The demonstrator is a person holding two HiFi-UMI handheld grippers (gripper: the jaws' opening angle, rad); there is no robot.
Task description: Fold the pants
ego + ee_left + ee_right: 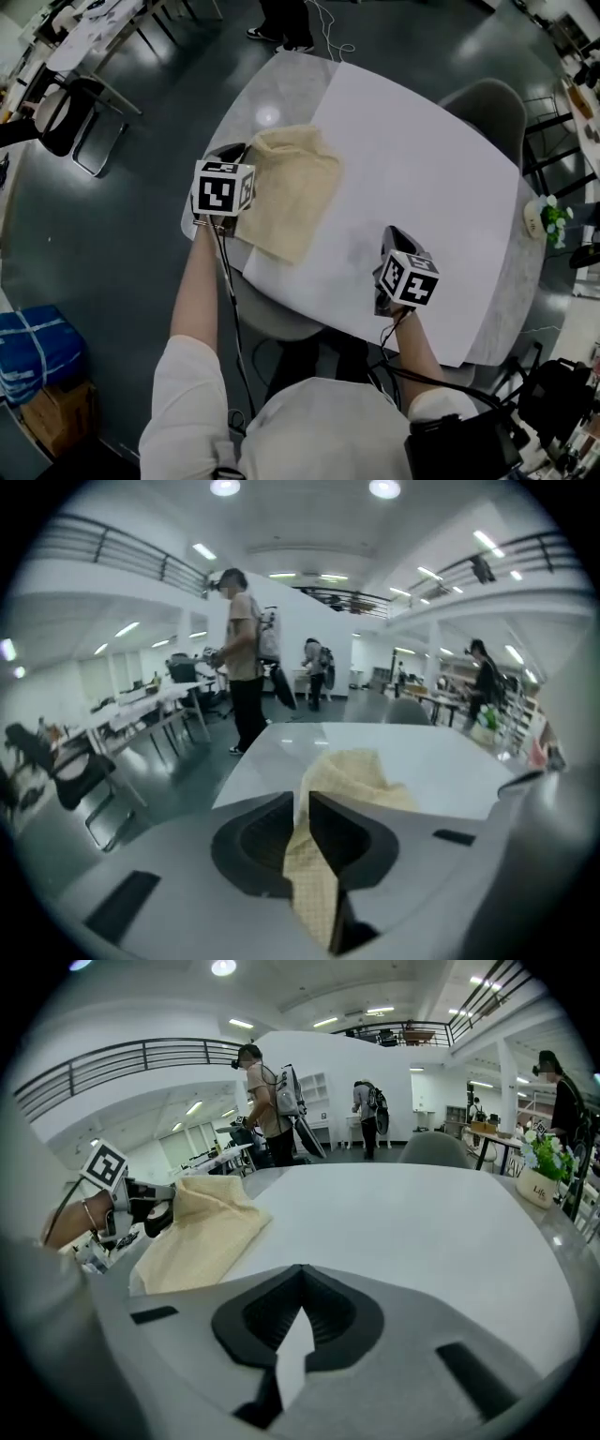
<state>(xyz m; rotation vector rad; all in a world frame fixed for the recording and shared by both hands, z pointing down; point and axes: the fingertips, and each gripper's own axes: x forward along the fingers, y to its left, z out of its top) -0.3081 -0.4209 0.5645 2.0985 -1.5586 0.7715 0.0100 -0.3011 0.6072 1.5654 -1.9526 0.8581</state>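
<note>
The cream pants (pixel 291 192) lie folded on the left part of the white sheet (pixel 422 178), which covers the table. My left gripper (pixel 234 150) is at the pants' left edge, shut on a pinch of the fabric. In the left gripper view the cream cloth (pixel 361 771) runs down between the closed pads (pixel 305 794). My right gripper (pixel 398 236) hovers over bare sheet near the front right, apart from the pants. Its jaws (pixel 300 1269) meet at the tips with nothing held. The right gripper view shows the pants (pixel 202 1227) with the left gripper (pixel 141 1208) at their edge.
The grey table edge (pixel 253 103) shows left of the sheet. A small flower pot (pixel 548 220) stands at the right edge. A grey chair (pixel 487 108) sits behind the table, and a black chair (pixel 70 112) and a blue bundle (pixel 33 352) on the floor at left. A person (pixel 244 658) stands beyond.
</note>
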